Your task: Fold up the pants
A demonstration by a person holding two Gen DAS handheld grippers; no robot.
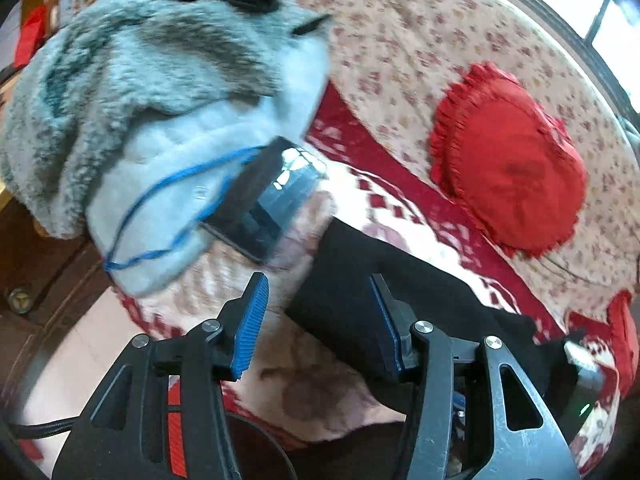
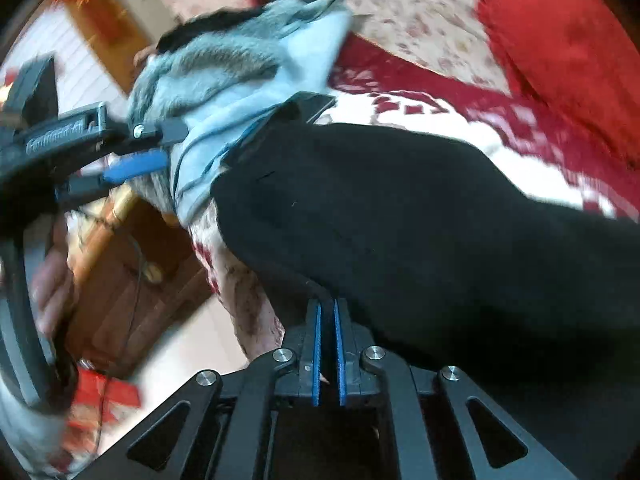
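The black pants (image 1: 360,280) lie on a red and white patterned blanket (image 1: 400,208) on the bed. My left gripper (image 1: 316,300) is open above the blanket, its right finger over the pants' end and its left finger beside it. In the right wrist view the pants (image 2: 400,220) fill the middle. My right gripper (image 2: 328,308) is shut on the near edge of the pants. The left gripper's fingers (image 2: 136,168) show at the left of that view, open, beside the pants' far end.
A grey fluffy garment (image 1: 140,80) with a blue cord lies at the bed's left end, with a dark phone-like slab (image 1: 268,196) next to it. A red heart-shaped cushion (image 1: 508,160) sits on the floral sheet (image 1: 400,40). Wooden furniture (image 2: 132,272) stands beside the bed.
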